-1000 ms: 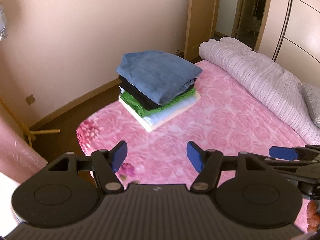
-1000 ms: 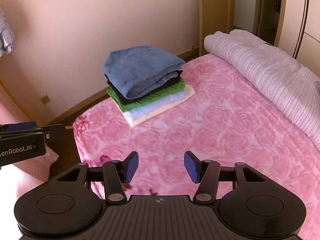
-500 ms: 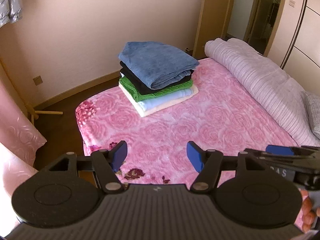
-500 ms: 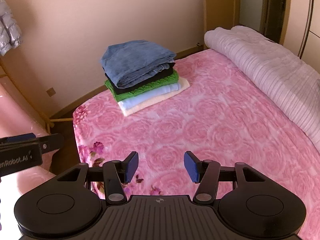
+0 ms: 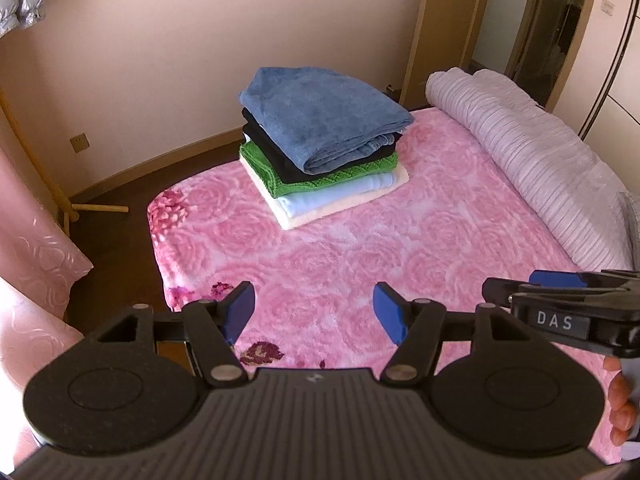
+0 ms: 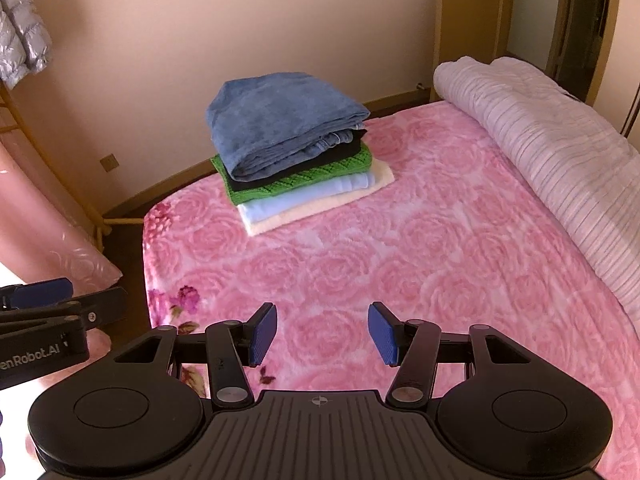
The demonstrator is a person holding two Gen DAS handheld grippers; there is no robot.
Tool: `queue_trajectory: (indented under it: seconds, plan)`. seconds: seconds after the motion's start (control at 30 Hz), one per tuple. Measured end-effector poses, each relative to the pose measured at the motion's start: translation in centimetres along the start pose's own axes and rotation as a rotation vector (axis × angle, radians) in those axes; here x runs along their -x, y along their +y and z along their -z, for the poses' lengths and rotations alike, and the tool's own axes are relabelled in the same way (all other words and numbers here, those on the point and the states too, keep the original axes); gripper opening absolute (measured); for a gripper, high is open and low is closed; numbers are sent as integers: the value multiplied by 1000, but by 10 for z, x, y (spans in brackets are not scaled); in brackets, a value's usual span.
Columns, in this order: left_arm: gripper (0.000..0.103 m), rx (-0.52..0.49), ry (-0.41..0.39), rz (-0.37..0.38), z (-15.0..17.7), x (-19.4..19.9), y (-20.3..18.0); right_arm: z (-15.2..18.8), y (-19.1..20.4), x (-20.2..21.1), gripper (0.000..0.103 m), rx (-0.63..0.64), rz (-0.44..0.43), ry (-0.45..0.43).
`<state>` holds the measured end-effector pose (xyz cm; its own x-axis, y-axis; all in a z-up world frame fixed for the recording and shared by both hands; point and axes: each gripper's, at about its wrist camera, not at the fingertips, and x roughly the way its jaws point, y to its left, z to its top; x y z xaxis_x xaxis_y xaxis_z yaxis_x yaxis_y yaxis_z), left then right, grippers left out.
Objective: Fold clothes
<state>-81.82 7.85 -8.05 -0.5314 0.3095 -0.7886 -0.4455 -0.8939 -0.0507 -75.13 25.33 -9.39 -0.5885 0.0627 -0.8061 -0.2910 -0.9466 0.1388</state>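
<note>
Left wrist view. My left gripper (image 5: 314,312) fills the lower part of the frame, its blue pads spread wide with nothing between them. The stack of folded clothes (image 5: 320,148) sits at upper centre, on the far corner of the pink bed cover (image 5: 360,248), well apart from my pads and almost straight ahead along them. The stack reads, top to bottom: blue denim piece (image 5: 320,120), black piece, green knit (image 5: 320,180), pale blue piece, cream piece. Its long axis runs from upper left to lower right of the frame. My right gripper (image 5: 560,292) enters at the right edge, seen side-on.

Right wrist view. My right gripper (image 6: 322,334) occupies the lower centre, pads likewise wide and empty. The stack (image 6: 296,148) lies above centre and slightly left, so it is ahead and a little toward my left side. My left gripper (image 6: 40,304) shows at the lower left edge. A rolled striped quilt (image 6: 540,152) lies along the right of the frame, clear of the stack.

Assessment. Every garment in view already lies folded and stacked; no loose garment shows on the cover. This fits either a finished pile or a pause between garments, with the next one out of frame. Neither gripper is clearly nearer to the stack.
</note>
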Motion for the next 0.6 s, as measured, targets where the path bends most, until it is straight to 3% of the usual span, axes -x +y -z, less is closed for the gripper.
queue_trajectory:
  seconds: [0.6]
  plan:
    - [62,-26,75,-21,-30,-71,-16,-39,-30,-60,55,-18,-10,64]
